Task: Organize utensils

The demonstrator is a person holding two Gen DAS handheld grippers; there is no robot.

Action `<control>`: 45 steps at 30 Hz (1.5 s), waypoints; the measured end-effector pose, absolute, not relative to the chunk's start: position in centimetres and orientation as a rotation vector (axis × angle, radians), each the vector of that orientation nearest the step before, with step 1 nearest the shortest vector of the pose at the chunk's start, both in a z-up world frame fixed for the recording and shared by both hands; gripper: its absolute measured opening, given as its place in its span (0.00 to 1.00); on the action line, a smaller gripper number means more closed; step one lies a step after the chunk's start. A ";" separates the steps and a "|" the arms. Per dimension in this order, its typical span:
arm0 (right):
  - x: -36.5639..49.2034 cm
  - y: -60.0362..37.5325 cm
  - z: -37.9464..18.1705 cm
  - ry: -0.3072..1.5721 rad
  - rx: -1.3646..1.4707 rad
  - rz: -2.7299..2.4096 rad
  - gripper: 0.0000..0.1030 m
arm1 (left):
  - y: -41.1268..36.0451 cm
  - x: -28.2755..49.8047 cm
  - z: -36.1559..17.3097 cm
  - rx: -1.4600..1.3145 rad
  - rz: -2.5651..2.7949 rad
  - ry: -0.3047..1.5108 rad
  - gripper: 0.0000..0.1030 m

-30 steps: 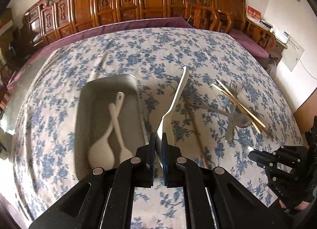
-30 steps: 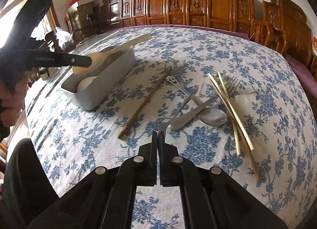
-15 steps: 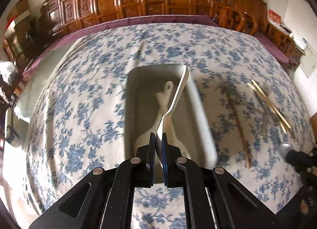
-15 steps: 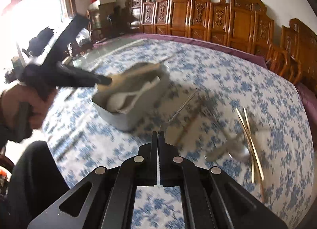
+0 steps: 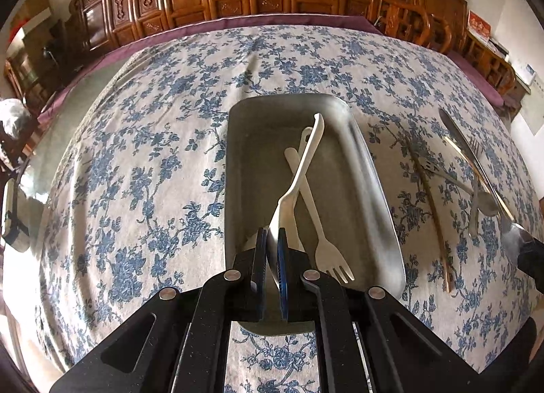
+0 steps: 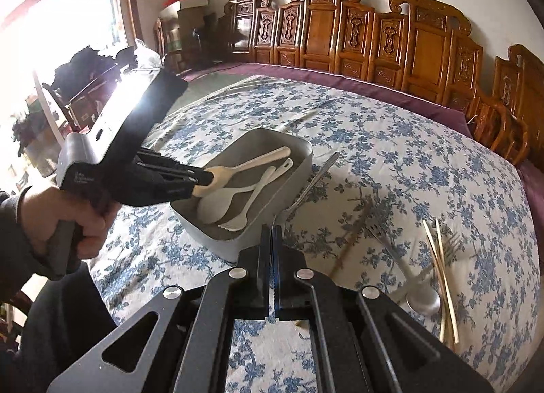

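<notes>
A grey metal tray sits on the flowered tablecloth and holds a cream fork and a cream spoon. My left gripper is shut on a second cream spoon by its bowl and holds it over the tray, handle pointing away. It also shows in the right wrist view. My right gripper is shut on a metal spoon and holds it above the table just right of the tray.
Right of the tray lie a dark chopstick, a metal fork, a metal spoon, a pair of pale chopsticks and another fork. Carved wooden chairs line the far side.
My left gripper carried the cream spoon leftward from beside the tray to over it and lowered it. My right gripper lifted the metal spoon off the table and moved left toward the tray.
</notes>
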State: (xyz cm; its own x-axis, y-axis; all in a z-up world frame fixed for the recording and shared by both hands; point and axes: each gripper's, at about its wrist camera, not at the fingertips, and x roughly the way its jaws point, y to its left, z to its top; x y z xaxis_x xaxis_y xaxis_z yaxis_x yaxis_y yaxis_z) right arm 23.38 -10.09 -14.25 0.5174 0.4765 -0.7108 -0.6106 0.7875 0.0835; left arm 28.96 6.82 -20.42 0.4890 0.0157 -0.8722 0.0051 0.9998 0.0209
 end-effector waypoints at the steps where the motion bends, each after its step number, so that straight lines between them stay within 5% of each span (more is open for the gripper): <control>1: 23.5 -9.8 -14.3 0.792 -0.188 0.657 0.02 | 6.7 29.0 -20.4 0.029 0.002 1.060 0.05; 45: 29.0 2.6 -18.9 0.948 -0.216 0.733 0.02 | 16.9 24.2 -16.9 -0.030 0.058 0.955 0.29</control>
